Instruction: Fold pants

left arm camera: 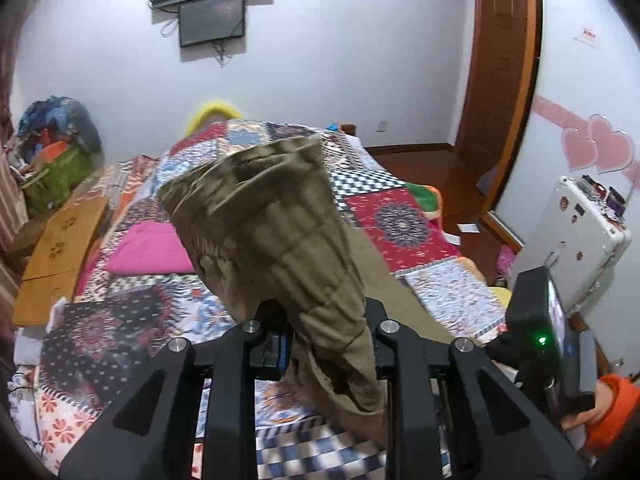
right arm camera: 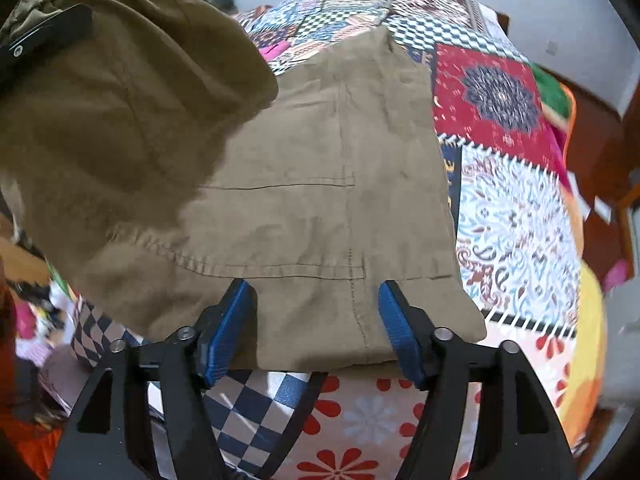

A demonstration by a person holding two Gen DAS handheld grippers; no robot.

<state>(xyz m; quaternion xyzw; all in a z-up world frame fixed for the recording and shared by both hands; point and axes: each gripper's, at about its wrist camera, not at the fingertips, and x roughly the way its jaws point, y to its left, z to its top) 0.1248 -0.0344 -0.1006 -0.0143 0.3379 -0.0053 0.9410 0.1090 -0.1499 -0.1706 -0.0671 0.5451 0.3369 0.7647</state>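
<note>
Khaki pants (right arm camera: pixel 320 200) lie partly flat on a patchwork quilt (right arm camera: pixel 516 216) on a bed. My left gripper (left arm camera: pixel 320 344) is shut on the pants' waist end (left arm camera: pixel 272 216) and holds it lifted above the quilt (left arm camera: pixel 132 320); the cloth hides the fingertips. That lifted part shows at the upper left of the right wrist view (right arm camera: pixel 120 92), with the left gripper's black body (right arm camera: pixel 44 36) against it. My right gripper (right arm camera: pixel 316 304) is open, its blue pads (right arm camera: pixel 228 332) over the near edge of the flat part, holding nothing.
A pink cloth (left arm camera: pixel 148 248) lies on the quilt. A wooden board (left arm camera: pixel 60 252) and a green basket (left arm camera: pixel 52 176) stand left of the bed. A white case (left arm camera: pixel 576 236) stands at the right, near a wooden door (left arm camera: pixel 496 72).
</note>
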